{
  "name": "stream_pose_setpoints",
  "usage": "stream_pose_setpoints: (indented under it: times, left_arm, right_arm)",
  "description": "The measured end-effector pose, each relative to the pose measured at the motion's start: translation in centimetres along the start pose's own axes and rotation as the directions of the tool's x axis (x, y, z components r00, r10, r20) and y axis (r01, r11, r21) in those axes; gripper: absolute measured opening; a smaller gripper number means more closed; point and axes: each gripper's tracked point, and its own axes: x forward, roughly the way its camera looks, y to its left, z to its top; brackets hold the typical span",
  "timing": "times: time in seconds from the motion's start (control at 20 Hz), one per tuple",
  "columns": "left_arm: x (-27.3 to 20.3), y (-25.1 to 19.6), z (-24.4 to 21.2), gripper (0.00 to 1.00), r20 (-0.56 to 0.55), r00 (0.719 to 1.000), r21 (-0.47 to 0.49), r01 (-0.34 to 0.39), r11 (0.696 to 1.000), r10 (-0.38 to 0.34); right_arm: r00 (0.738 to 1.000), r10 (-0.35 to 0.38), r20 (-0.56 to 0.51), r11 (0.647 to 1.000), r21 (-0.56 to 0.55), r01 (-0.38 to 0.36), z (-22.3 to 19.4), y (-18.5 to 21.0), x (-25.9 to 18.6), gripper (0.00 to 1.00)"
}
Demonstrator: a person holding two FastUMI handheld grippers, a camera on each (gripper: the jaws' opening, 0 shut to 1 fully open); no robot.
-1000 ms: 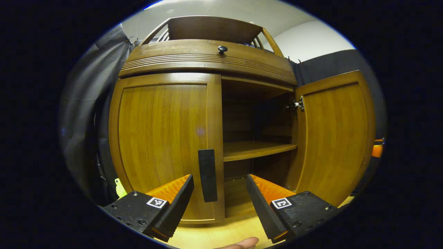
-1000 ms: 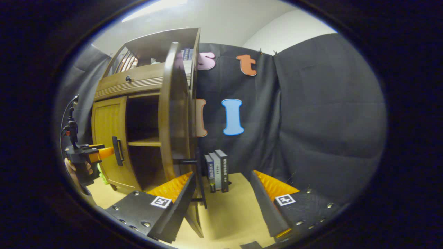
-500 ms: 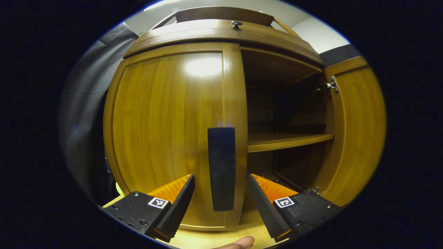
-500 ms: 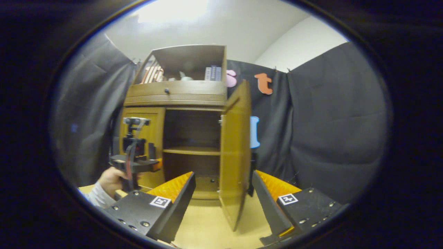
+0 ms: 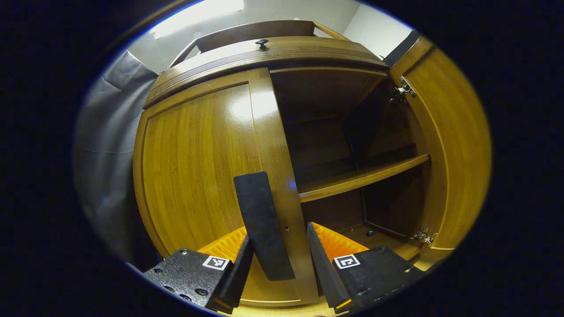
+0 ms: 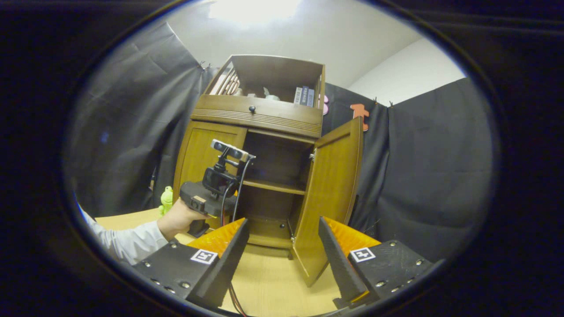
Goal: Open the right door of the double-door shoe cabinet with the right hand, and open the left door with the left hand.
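Observation:
The wooden shoe cabinet [image 6: 260,116] stands on a pale floor. Its right door [image 6: 330,193] hangs wide open, also seen as the right door [image 5: 458,154] at the edge of the left gripper view. The left door [image 5: 198,158] looks closed. Its black vertical handle [image 5: 263,224] stands between the fingers of my left gripper [image 5: 278,235], which is open with a narrow gap; one finger touches the handle and the other stays just off it. My right gripper [image 6: 282,224] is open and holds nothing, well back from the cabinet. From there I see the left gripper [image 6: 207,200] in a hand at the left door [image 6: 207,154].
An inner shelf [image 5: 361,176] crosses the open compartment. Above the doors is a drawer knob [image 6: 252,108], with books [image 6: 304,94] on the top shelf. A green toy frog [image 6: 166,198] sits left of the cabinet. A white sleeve [image 6: 128,242] reaches in from the left.
My left gripper moved in on the left door's handle and its fingers narrowed around it. My right gripper drew back from the opened right door and turned to face the cabinet.

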Motion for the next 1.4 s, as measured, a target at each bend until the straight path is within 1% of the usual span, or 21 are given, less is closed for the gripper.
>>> stream_pose_setpoints:
  times: [0.05,0.1,0.15,0.2,0.25,0.35,0.4,0.5,0.55,0.6,0.65,0.7,0.75,0.8,0.95,1.0,1.05,1.15,1.2,1.35,1.4]
  left_arm:
    - [-0.1,0.1,0.1,0.7,-0.004,1.0,-0.036,0.009,0.999,-0.009]
    - [-0.3,0.2,0.0,0.66,-0.014,1.0,-0.084,0.023,0.996,-0.024]
    - [-0.5,1.4,0.2,0.54,-0.02,1.0,-0.125,-0.012,0.992,0.009]
    - [-0.1,1.3,-0.2,0.41,-0.046,0.999,-0.208,0.003,0.978,-0.013]
    - [-0.5,0.9,-0.2,0.29,-0.069,0.997,-0.231,0.021,0.973,-0.038]
    - [-0.6,1.0,-0.5,0.29,-0.095,0.993,-0.2,0.046,0.979,-0.066]
    - [-0.7,1.0,-0.4,0.29,-0.1,0.993,-0.197,0.047,0.979,-0.068]
    - [-1.1,1.2,0.0,0.29,-0.117,0.99,-0.193,0.056,0.98,-0.08]
    - [-1.4,1.3,0.3,0.29,-0.113,0.989,-0.202,0.069,0.977,-0.094]
    - [-1.6,1.4,0.7,0.29,-0.106,0.988,-0.212,0.089,0.973,-0.113]
    - [-2.2,1.4,0.7,0.29,-0.119,0.984,-0.219,0.105,0.97,-0.133]
    - [-2.7,1.5,1.0,0.29,-0.116,0.982,-0.225,0.118,0.967,-0.147]
    - [-3.3,1.6,1.3,0.29,-0.121,0.98,-0.228,0.128,0.965,-0.158]
    - [-4.0,1.8,1.3,0.28,-0.123,0.978,-0.224,0.14,0.964,-0.17]
    - [-6.8,2.6,1.3,0.29,-0.114,0.971,-0.224,0.179,0.958,-0.208]
    - [-7.5,2.8,1.4,0.29,-0.118,0.969,-0.225,0.188,0.956,-0.219]
    - [-8.3,3.1,1.6,0.28,-0.113,0.967,-0.225,0.197,0.954,-0.227]
    - [-9.9,3.9,1.4,0.29,-0.118,0.964,-0.213,0.211,0.954,-0.24]
    - [-10.2,4.1,1.6,0.28,-0.122,0.962,-0.197,0.219,0.956,-0.245]
    - [-12.0,5.3,1.7,0.28,-0.128,0.961,-0.192,0.218,0.957,-0.245]
    - [-12.7,5.8,1.7,0.29,-0.126,0.961,-0.189,0.219,0.957,-0.244]
  right_arm:
    - [1.0,-0.007,0.006,1.0,0.013,0.007,0.0,-0.3,-0.4,0.92]
    - [1.0,-0.016,0.008,0.999,0.029,0.016,-0.2,-0.8,-0.7,0.94]
    - [1.0,-0.026,0.008,0.998,0.05,0.026,-0.1,-1.3,-0.7,0.94]
    - [0.999,-0.036,0.007,0.997,0.074,0.035,0.0,-1.9,-0.6,0.94]
    - [0.999,-0.046,0.006,0.994,0.095,0.045,0.0,-2.5,-0.5,0.92]
    - [0.998,-0.058,0.005,0.99,0.131,0.056,0.0,-3.2,0.0,0.92]
    - [0.999,-0.054,0.006,0.988,0.142,0.053,0.0,-3.5,-0.2,0.94]
    - [0.999,-0.046,0.007,0.987,0.157,0.044,-0.2,-4.1,-0.5,0.93]
    - [0.999,-0.047,0.011,0.986,0.159,0.045,0.0,-4.4,-0.6,0.92]
    - [0.999,-0.05,0.013,0.986,0.16,0.048,0.1,-4.4,-0.7,0.94]
    - [0.999,-0.048,0.012,0.986,0.161,0.046,0.1,-4.3,-0.9,0.92]
    - [0.999,-0.046,0.014,0.985,0.165,0.043,0.1,-4.4,-0.9,0.94]
    - [0.999,-0.045,0.017,0.984,0.172,0.042,0.1,-4.5,-0.9,0.94]
    - [0.999,-0.045,0.017,0.983,0.179,0.041,0.0,-4.9,-1.2,0.92]
    - [0.999,-0.033,0.017,0.979,0.201,0.029,0.2,-5.2,-1.8,0.92]
    - [0.999,-0.033,0.026,0.979,0.203,0.027,0.3,-5.6,-2.0,0.96]
    - [0.998,-0.039,0.038,0.979,0.203,0.031,0.8,-6.0,-2.1,0.92]
    - [0.997,-0.05,0.054,0.98,0.196,0.039,0.7,-6.1,-2.3,0.91]
    - [0.997,-0.047,0.059,0.981,0.193,0.035,0.8,-5.7,-2.8,0.96]
    - [0.997,-0.023,0.071,0.976,0.217,0.007,1.1,-5.7,-3.4,0.94]
    - [0.998,-0.02,0.065,0.977,0.212,0.005,0.7,-6.1,-3.9,0.92]
